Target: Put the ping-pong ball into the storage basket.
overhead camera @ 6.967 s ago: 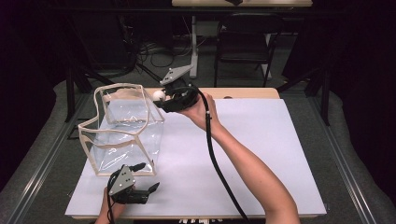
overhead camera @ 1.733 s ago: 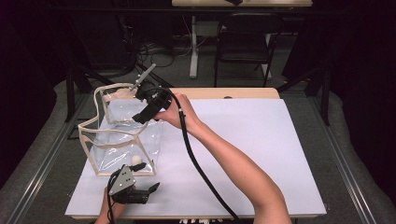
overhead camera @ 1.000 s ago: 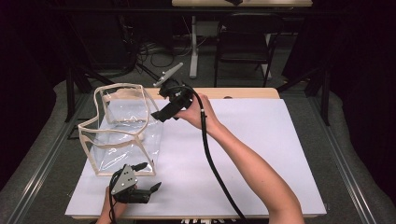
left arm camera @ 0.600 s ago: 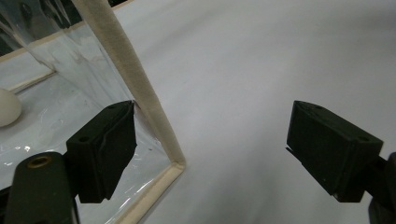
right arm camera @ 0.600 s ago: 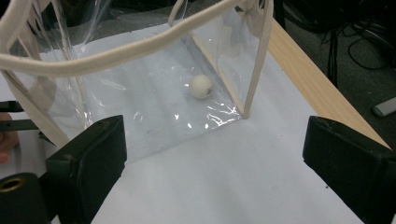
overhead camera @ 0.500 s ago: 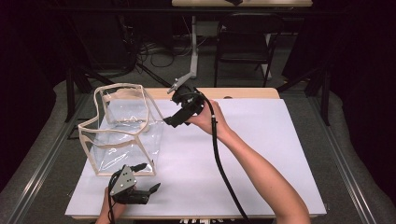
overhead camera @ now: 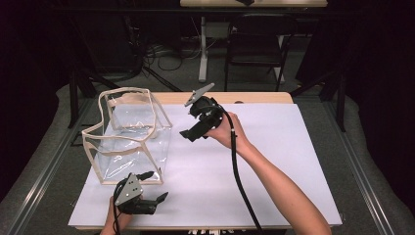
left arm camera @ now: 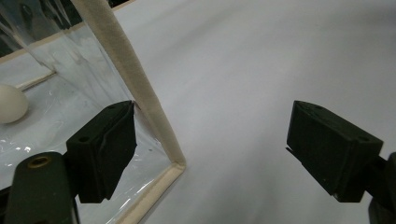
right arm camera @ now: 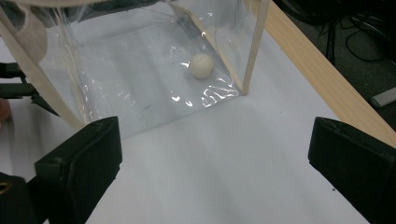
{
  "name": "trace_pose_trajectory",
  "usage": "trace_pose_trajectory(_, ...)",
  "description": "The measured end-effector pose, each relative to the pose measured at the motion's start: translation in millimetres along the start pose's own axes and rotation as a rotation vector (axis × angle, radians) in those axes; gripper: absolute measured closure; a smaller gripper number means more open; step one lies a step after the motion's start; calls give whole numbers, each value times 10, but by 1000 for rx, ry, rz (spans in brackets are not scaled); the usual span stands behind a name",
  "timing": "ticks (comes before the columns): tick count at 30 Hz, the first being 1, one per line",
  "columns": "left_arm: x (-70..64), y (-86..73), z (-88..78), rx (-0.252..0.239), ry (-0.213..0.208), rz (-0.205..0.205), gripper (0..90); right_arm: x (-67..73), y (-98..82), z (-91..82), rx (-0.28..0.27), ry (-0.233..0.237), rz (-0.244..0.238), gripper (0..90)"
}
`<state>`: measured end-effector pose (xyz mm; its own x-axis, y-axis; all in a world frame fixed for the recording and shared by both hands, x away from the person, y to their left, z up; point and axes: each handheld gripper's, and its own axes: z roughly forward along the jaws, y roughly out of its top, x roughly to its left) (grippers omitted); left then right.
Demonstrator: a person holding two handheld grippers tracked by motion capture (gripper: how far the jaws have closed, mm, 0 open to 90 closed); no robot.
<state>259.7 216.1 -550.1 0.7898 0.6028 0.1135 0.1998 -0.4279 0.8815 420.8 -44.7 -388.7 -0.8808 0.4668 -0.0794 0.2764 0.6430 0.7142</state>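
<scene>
Clear-walled bag (overhead camera: pixel 129 137) with cream piping, holding a small white ball (right arm camera: pixel 201 65), stands at the worktop (overhead camera: pixel 274 161) left; light and floppy, grip its stiff piping; left tongs (overhead camera: pixel 155 200) and right tongs (overhead camera: pixel 192 131) spread, empty.

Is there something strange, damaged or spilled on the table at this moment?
Nothing is spilled or broken. The clear bag leans slightly and its plastic walls are wrinkled, so it looks a little askew. A small white ball lies inside on its floor. Both tongs are open and hold nothing.
</scene>
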Motion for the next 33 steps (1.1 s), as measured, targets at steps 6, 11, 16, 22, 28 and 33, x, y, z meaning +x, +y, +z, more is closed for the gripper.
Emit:
trace_pose_trajectory(6, 7, -1, 4, -3, -1, 0, 161, -5, -229, -38, 9, -13, 11, 14)
trace_pose_trajectory(11, 0, 2, 15, -2, -1, -2, 160, -22, -393, -84, 13, -27, 20, 12)
trace_pose_trajectory(16, -1, 4, 16, 0, 2, -2, 161, -41, -533, -120, 22, -34, 28, 11)
trace_pose_trajectory(22, -1, 1, 16, -2, 2, -4, 161, -46, -689, -184, 20, -55, 37, 10)
trace_pose_trajectory(28, -2, 1, 16, 1, 4, -4, 161, -49, -837, -215, 14, -62, 49, 11)
trace_pose_trajectory(33, -5, 2, 15, 2, 4, -1, 161, -20, -952, -225, 12, -68, 55, 11)
